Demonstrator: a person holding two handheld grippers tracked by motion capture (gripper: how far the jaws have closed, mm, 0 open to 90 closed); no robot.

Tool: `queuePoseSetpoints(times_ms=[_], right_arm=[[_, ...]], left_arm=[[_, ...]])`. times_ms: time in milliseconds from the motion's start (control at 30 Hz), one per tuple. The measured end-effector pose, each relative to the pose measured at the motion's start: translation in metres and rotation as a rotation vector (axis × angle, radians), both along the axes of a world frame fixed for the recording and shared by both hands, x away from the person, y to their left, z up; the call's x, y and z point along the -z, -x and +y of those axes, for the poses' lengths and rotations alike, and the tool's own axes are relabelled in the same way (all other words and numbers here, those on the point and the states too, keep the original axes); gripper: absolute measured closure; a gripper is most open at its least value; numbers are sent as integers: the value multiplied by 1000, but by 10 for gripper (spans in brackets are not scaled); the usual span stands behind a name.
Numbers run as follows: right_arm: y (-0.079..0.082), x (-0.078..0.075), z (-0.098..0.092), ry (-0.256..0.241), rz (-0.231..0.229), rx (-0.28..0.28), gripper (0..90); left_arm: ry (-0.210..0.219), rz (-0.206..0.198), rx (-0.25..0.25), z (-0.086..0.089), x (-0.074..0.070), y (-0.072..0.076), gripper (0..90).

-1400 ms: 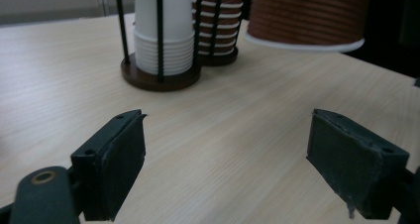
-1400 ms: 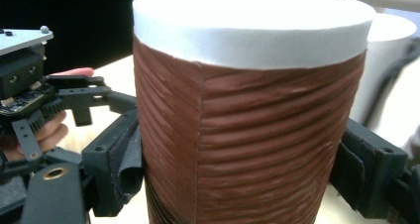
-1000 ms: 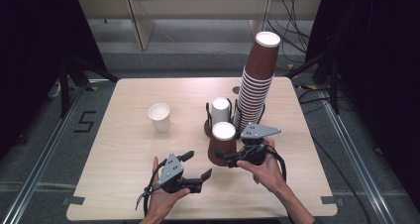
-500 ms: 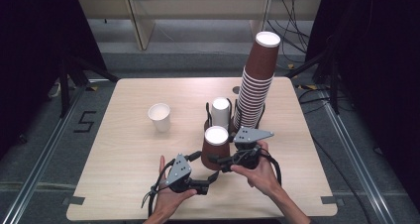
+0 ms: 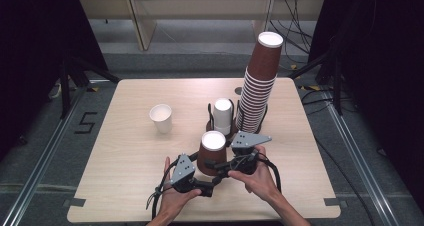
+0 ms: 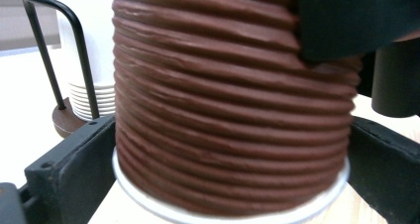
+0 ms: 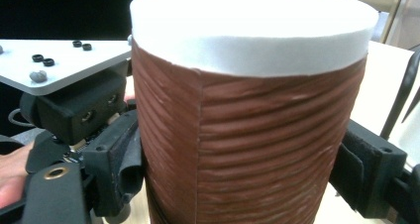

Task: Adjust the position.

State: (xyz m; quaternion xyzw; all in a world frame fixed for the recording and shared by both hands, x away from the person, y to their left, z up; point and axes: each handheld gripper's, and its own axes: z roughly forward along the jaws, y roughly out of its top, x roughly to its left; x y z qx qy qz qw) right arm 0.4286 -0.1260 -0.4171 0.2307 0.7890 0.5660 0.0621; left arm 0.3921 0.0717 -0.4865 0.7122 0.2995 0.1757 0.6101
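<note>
A brown ribbed paper cup (image 5: 212,153) stands upside down near the table's front middle, its white base facing up. My left gripper (image 5: 209,182) is shut on its lower part near the rim; in the left gripper view the cup (image 6: 233,110) sits between both jaws. My right gripper (image 5: 221,165) is shut on the cup from the right, higher up. In the right gripper view the cup (image 7: 247,135) is pressed between the two pads, and the left gripper's grey plate (image 7: 54,65) shows at the left.
Just behind the held cup, a black wire holder has a short stack of white cups (image 5: 222,117). A tall leaning stack of brown cups (image 5: 260,86) rises to its right. A single white cup (image 5: 161,117) stands upright left of centre on the wooden table (image 5: 125,156).
The right gripper has brought the brown cup a little toward the front and left. The left gripper has moved right and closed on the cup's lower part.
</note>
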Motion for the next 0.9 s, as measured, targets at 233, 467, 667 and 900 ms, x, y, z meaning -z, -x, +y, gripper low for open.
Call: queuePoseSetpoints(times_ms=[233, 467, 667, 900], right_arm=[[2, 2, 3, 4, 4, -1, 170], [-2, -3, -4, 9, 35, -30, 149], [-2, -20, -18, -1, 33, -28, 157], [-5, -25, -24, 23, 13, -5, 156]], left_arm=[[-3, -10, 5, 1, -1, 1, 34], [-81, -64, 29, 4, -5, 1, 71], [-117, -47, 41, 11, -7, -3, 76], [-230, -44, 77, 10, -6, -2, 79]])
